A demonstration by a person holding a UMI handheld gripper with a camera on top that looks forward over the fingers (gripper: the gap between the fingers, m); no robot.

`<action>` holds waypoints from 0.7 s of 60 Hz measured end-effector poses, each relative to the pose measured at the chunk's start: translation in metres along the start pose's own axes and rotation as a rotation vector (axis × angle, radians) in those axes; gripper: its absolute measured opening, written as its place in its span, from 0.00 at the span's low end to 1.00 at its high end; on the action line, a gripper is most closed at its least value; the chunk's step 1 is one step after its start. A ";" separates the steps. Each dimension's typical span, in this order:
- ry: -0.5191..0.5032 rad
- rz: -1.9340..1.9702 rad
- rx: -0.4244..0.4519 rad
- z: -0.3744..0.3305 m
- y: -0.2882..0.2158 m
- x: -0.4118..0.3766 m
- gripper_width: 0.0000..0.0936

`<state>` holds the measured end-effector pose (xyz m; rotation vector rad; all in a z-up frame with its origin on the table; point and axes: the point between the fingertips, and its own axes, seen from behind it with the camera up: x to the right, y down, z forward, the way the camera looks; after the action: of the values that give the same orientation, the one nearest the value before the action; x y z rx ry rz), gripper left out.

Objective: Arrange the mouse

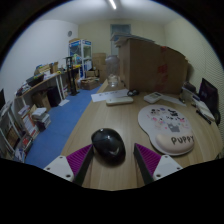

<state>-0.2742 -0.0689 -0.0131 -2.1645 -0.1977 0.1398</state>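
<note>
Two fingers of your gripper (108, 168) stand apart, and the black mouse (107, 144) sits between them on the wooden table (120, 118), with what looks like a sliver of gap at either side. Whether the pads (76, 158) touch its shell is hard to tell, so treat it as not yet held.

Take the white mouse pad (168, 128), the rounded one printed with "PUPPY", as your landmark. It lies just beside the mouse, on the far side of the nearer finger, and it is probably where the mouse belongs.

Before you close, centre the mouse between the fingers so both pads meet its flanks evenly; its domed, smooth shell will likely squirt forward if you pinch off-centre. Squeeze low on its sides, gently, then lift only enough to clear the pad's edge. Carry it across, set it down flat on the pad's middle, clear of the pad's rim.
</note>
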 end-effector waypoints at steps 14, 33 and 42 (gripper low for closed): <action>0.085 0.050 0.017 0.040 -0.028 0.016 0.59; 0.132 0.201 -0.157 0.028 -0.027 0.006 0.37; 0.163 0.187 -0.033 -0.016 -0.108 0.017 0.37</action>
<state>-0.2639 -0.0188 0.0844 -2.2131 0.0966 0.0657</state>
